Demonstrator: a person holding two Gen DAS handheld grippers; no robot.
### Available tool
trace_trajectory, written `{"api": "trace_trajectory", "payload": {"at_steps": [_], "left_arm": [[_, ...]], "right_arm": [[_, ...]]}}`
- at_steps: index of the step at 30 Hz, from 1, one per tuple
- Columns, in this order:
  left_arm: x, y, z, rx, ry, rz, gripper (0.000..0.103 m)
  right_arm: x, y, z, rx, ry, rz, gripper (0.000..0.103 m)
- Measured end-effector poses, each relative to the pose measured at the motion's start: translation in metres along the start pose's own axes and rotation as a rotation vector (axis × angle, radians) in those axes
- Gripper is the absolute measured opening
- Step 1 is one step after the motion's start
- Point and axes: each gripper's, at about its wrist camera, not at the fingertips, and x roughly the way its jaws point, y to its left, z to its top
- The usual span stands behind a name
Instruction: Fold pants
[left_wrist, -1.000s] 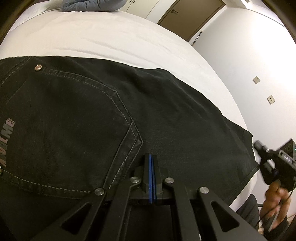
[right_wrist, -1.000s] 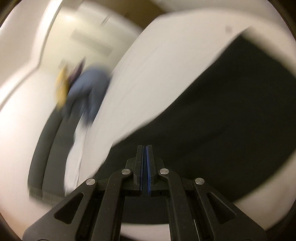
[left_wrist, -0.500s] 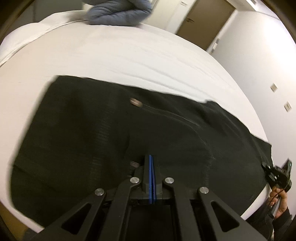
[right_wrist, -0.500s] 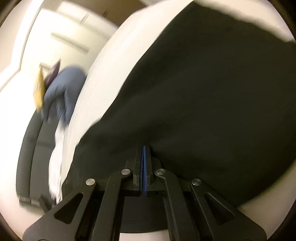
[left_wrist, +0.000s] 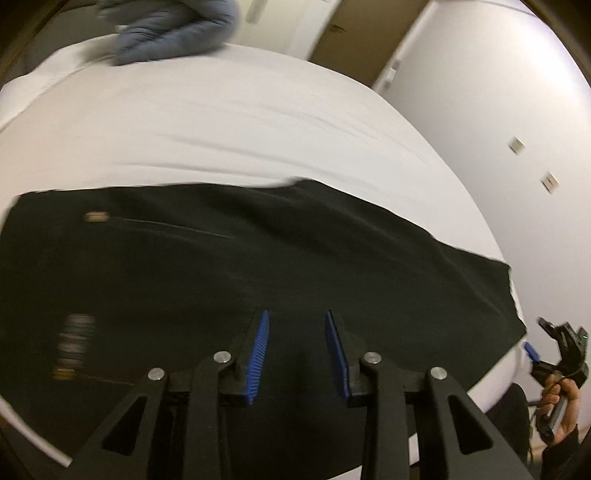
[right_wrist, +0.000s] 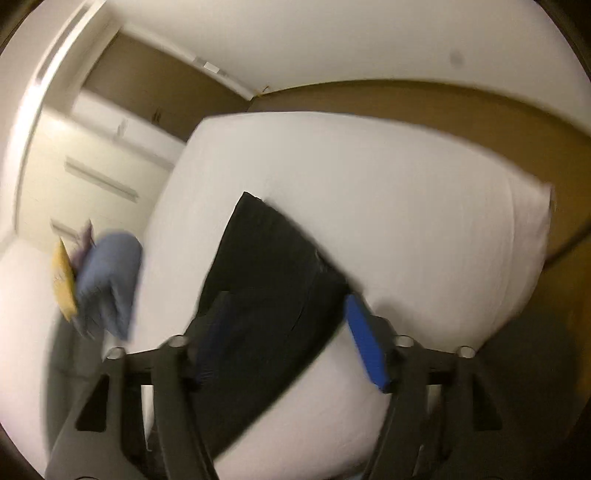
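Black pants (left_wrist: 258, 258) lie flat across the near part of a white bed (left_wrist: 221, 118), waist end to the left with a rivet and pocket stitching, leg end to the right. My left gripper (left_wrist: 297, 321) is open and empty above the pants' near edge. My right gripper (right_wrist: 284, 306) is open and empty, pulled back from the pants (right_wrist: 266, 266), which stretch away on the bed (right_wrist: 406, 206). The right gripper also shows at the bed's right corner in the left wrist view (left_wrist: 554, 347), held by a hand.
A grey-blue bundle of cloth (left_wrist: 173, 29) lies at the bed's far side; it also shows in the right wrist view (right_wrist: 110, 280) beside a yellow item (right_wrist: 62, 280). A white wall with switch plates (left_wrist: 517, 144) is on the right. A brown door (left_wrist: 351, 33) stands beyond.
Both grippers were shut and are now open. Both have pulled back and up from the pants, which now lie flat on the bed.
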Motion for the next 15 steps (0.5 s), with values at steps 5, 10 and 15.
{"api": "trace_trajectory", "payload": {"at_steps": [5, 10, 15], "left_arm": [[0.033, -0.045, 0.006, 0.034, 0.045, -0.040, 0.035], [0.062, -0.056, 0.004, 0.029, 0.094, -0.043, 0.036], [0.067, -0.057, 0.004, 0.026, 0.093, -0.053, 0.037]], "right_arm": [[0.026, -0.021, -0.026, 0.205, 0.052, 0.090, 0.063], [0.054, -0.025, -0.044, 0.292, 0.048, 0.154, 0.060], [0.062, -0.007, -0.004, 0.329, 0.019, 0.193, 0.050]]}}
